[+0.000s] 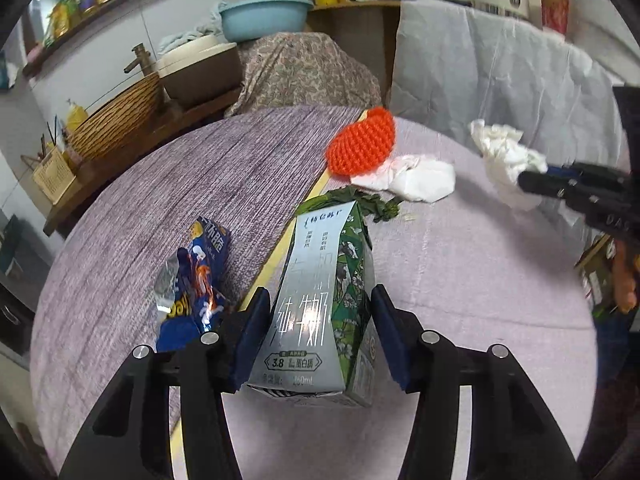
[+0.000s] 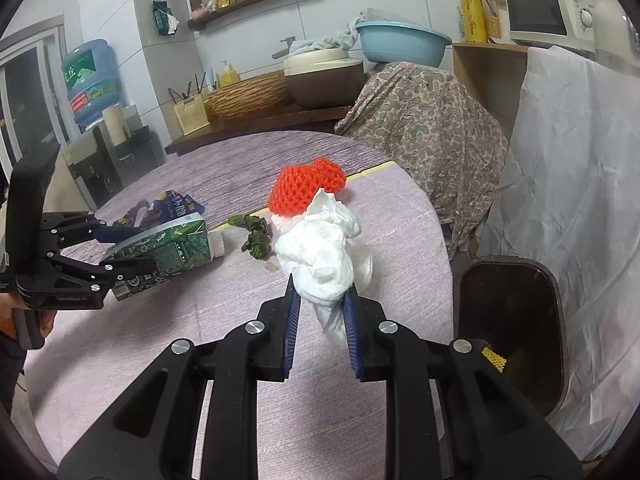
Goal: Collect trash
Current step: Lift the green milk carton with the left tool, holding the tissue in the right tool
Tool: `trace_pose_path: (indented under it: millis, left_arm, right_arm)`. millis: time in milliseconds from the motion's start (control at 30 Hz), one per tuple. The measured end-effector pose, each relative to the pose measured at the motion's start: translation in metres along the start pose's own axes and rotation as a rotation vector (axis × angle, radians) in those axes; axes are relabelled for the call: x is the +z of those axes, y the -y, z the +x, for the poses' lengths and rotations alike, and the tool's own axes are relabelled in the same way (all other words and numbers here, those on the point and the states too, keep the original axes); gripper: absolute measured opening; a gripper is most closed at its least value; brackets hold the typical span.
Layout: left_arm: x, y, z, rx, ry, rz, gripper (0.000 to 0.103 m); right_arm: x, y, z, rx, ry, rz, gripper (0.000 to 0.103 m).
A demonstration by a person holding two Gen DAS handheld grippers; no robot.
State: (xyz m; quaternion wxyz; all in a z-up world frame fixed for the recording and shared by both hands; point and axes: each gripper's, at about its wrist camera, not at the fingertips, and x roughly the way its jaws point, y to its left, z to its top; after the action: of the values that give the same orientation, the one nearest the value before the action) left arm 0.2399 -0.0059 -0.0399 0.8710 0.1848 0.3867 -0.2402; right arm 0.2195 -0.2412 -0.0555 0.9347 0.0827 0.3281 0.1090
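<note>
- Left wrist view: the left gripper (image 1: 320,324) is seen with a green and silver milk carton (image 1: 320,300) between its blue pads (image 1: 254,340); the near pad lies against the carton's side, while a narrow gap seems to remain at the other pad, so a firm clamp cannot be confirmed here.
- A crumpled blue snack wrapper (image 1: 196,280) is seen on the purple tablecloth (image 1: 140,200), just beside the carton.
- Beyond the carton, wilted green leaves (image 1: 372,204), a crumpled white tissue (image 1: 412,178) and an orange foam net (image 1: 362,142) are found close together on the table.
- At the right edge, a second wad of tissue (image 1: 506,160) is held in the right gripper (image 1: 524,180).

- Right wrist view: the right gripper (image 2: 320,312) is closed on the held tissue wad (image 2: 324,256), which is raised above the table.
- A dark trash bin (image 2: 516,320) stands open beside the table, to the right of the wad; a yellow net scrap (image 2: 494,356) is seen inside.
- At the left, the left gripper (image 2: 124,248) is shown with its fingers on either face of the tilted milk carton (image 2: 172,248), whose white cap points toward the leaves (image 2: 256,236).
- The orange net (image 2: 306,186) lies behind the wad.
</note>
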Motion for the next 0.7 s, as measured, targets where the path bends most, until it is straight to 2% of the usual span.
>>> trace_pose_path:
  millis: [233,300,433,467,567,700]
  left_arm:
    - [-0.013,0.015,-0.028,-0.024,0.124,-0.085,0.047]
    - [-0.016,0.018,-0.03,-0.065,0.133,-0.123,0.047]
    - [-0.014,0.033,-0.034,-0.097,0.169,-0.155,0.045]
    - [-0.014,0.036,-0.035,-0.113,0.176,-0.164,0.033]
    - [-0.006,0.05,-0.034,-0.178,0.178,-0.189,0.031]
    - [0.005,0.07,-0.027,-0.161,0.167,-0.162,0.031]
  right_arm:
    - [-0.016,0.002,-0.015,0.016,0.024,0.019,0.022]
    - [-0.022,0.005,-0.02,0.023,0.03,0.035,0.022]
    - [-0.032,0.012,-0.026,0.014,0.036,0.056,0.022]
    - [-0.036,0.016,-0.028,0.014,0.037,0.067,0.022]
    - [-0.042,0.027,-0.034,0.006,0.045,0.091,0.022]
    - [-0.049,0.044,-0.038,-0.017,0.04,0.127,0.022]
